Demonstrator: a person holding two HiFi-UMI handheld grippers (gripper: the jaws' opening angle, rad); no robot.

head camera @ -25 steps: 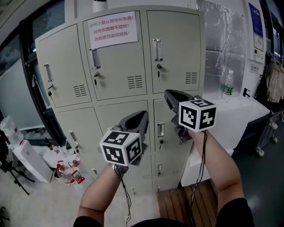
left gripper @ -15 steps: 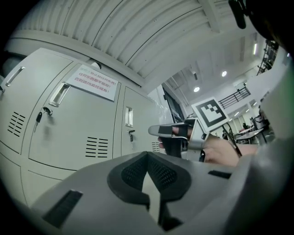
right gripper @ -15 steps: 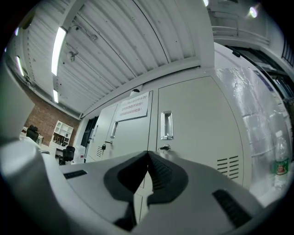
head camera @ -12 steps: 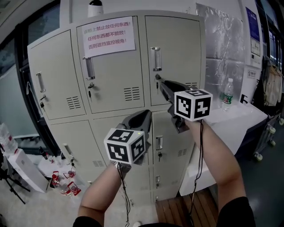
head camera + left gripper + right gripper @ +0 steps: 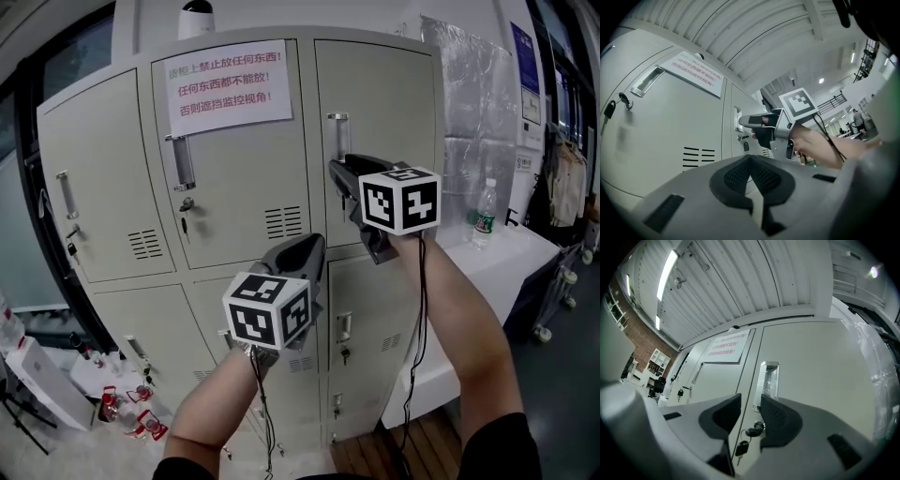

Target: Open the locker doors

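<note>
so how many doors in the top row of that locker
3: the left door, the middle door with the paper notice, and the right door. All are shut, and none in that row is hidden.

We lift the right gripper [image 5: 336,169] from the lower edge of the top right locker door [image 5: 394,103] to just under that door's handle [image 5: 337,131]. Its jaws have just been opening and now stand apart. The handle and the lock [image 5: 758,426] show through the gap, but nothing is pressed between the pads. We raise the left gripper [image 5: 315,244] too, from in front of the lower middle door to about the bottom edge of the top middle door [image 5: 234,187]. The lockers now look closer in the head view.
</note>
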